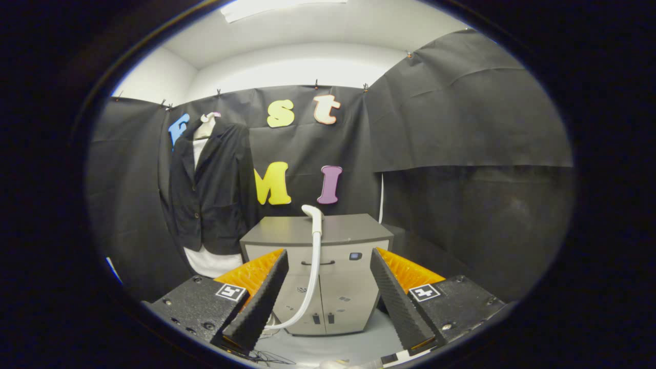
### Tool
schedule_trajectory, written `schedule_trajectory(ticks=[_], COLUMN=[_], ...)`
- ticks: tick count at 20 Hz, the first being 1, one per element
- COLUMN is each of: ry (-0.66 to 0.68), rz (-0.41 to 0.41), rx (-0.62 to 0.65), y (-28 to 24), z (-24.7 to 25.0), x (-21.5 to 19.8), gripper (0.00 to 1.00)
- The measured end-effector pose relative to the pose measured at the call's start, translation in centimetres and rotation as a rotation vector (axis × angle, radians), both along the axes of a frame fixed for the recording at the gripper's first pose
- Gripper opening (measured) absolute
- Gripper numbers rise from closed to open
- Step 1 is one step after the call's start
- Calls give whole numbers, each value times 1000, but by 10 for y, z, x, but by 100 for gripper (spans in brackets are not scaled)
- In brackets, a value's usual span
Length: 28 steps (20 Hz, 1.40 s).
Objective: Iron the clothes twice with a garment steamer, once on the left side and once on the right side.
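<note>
Bright ceiling light (282,7) glares overhead, the booth below dimmer; focus sharp, straight lines bowing toward the edges.

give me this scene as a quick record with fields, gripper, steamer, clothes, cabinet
gripper: gripper open, fingers spread wide and holding nothing
steamer: white steamer head resting at the cabinet's top front edge, beyond the fingers; its hose hangs down the cabinet front and curves to the floor
clothes: dark jacket over a white garment, hanging against the booth wall beside the cabinet, beyond the fingers
cabinet: grey cabinet, doors closed, straight ahead between the fingers
task state: steamer not yet picked up
</note>
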State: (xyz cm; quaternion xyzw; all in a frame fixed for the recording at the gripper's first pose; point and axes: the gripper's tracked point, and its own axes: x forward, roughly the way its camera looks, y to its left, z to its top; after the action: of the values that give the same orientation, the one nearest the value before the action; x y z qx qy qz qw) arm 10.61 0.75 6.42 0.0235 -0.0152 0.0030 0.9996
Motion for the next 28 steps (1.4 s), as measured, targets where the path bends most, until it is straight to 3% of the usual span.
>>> schedule_trajectory(ticks=[5, 12, 21, 28], ry=[-5, 45, 288, 529], rz=[37, 149, 276, 342], rx=[2, 18, -3, 65], y=[-3, 11, 36, 54], z=[43, 88, 59, 7], x=[99, 261, 427, 484], gripper=[100, 100, 100, 100])
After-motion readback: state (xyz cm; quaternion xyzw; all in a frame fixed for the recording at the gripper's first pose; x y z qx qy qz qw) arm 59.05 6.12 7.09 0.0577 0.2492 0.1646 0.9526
